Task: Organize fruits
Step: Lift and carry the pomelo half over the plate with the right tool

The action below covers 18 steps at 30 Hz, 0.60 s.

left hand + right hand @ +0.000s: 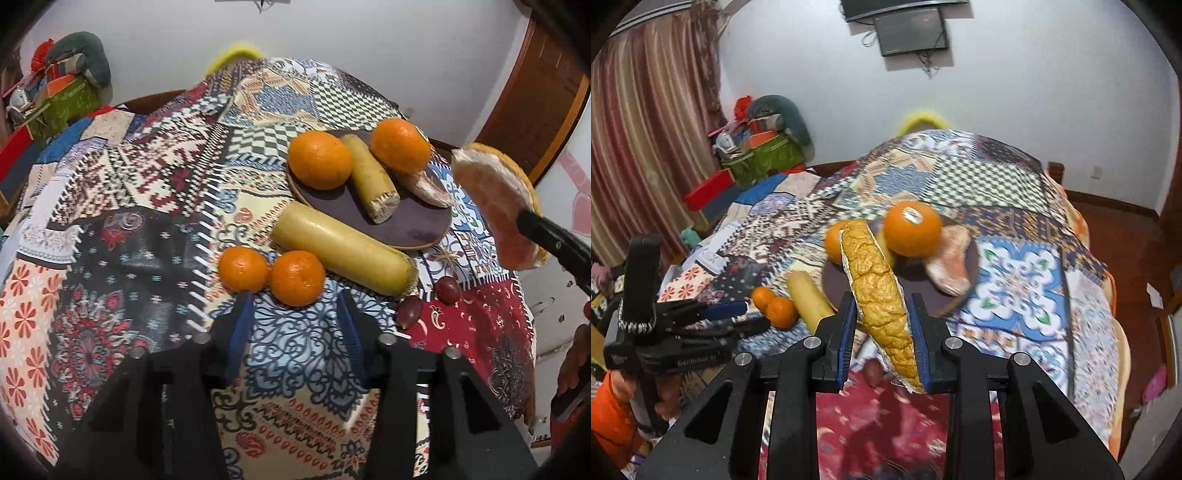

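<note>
Wedge [882, 306] clamped by right gripper [882, 343], rind in right view, flesh in left; left gripper [295, 325] spread, empty, above table [122, 206].

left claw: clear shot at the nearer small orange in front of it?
Probably yes. The left claw is open and empty, and the small orange sits just past its fingertips on the cloth, nothing between. A second small orange touches it and may get nudged.
</note>
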Motion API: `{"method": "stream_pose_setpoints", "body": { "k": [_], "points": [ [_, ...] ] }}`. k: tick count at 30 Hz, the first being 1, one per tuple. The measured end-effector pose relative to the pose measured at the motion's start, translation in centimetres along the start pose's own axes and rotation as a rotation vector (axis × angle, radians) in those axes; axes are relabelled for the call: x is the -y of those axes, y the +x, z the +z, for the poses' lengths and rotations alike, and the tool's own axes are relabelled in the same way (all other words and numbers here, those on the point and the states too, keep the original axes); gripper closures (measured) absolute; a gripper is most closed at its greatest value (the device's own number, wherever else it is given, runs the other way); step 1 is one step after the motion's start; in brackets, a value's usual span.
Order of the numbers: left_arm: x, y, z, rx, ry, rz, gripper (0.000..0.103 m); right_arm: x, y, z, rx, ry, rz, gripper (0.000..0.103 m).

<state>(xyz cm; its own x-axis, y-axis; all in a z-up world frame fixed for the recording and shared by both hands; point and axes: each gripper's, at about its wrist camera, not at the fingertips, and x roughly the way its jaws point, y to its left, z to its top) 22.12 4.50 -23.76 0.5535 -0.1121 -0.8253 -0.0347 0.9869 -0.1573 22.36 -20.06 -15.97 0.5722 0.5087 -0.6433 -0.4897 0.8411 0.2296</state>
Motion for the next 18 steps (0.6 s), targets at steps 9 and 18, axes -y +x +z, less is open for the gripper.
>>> {"method": "stream_pose_setpoints", "body": {
  "k": [9,18],
  "points": [
    [-0.2,2.1,0.7,-0.05,-0.051,0.013,0.067,3.1,-0.1,-1.7,-0.026,0.072,-0.018,0.077],
    [-0.1,2.7,1.2,-0.033,-0.089,0.064,0.067,3.3,0.0,-2.0,-0.018,0.078,-0.018,0.08]
  ]
}}
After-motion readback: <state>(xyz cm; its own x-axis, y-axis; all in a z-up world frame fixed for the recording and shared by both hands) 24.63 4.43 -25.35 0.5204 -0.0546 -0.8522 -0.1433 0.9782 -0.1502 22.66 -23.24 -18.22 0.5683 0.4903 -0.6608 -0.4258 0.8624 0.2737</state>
